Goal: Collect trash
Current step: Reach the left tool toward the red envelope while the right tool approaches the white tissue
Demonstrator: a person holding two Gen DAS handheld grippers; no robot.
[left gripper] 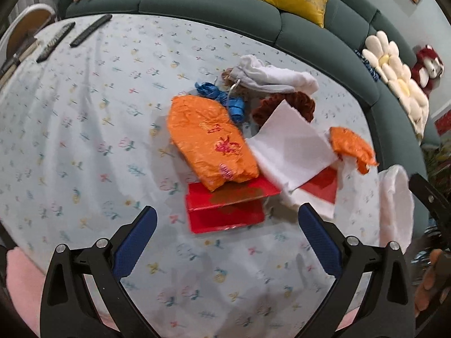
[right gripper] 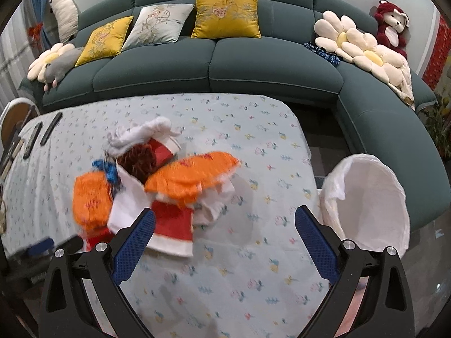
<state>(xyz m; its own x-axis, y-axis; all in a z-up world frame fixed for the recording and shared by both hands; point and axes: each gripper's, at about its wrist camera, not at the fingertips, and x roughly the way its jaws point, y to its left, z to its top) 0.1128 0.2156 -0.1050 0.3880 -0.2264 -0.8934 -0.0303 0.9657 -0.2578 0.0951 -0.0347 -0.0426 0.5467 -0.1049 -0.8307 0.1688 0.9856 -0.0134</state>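
Bare floral tablecloth [left gripper: 84, 140] fills the whole left half and bottom of the left wrist view — open room there, broken only by two dark remotes [left gripper: 73, 35] at the upper left edge. The centre and right are crowded: a large orange wrapper [left gripper: 210, 138] lies on a red envelope [left gripper: 225, 208], with white paper [left gripper: 293, 152], a blue ribbon [left gripper: 222, 98] and a white cloth [left gripper: 270, 77] packed close behind. In the right wrist view the lower middle and upper right of the cloth lie open — a white-lined bin [right gripper: 369, 194] stands off the right table edge, and the green sofa [right gripper: 253, 67] walls the far side
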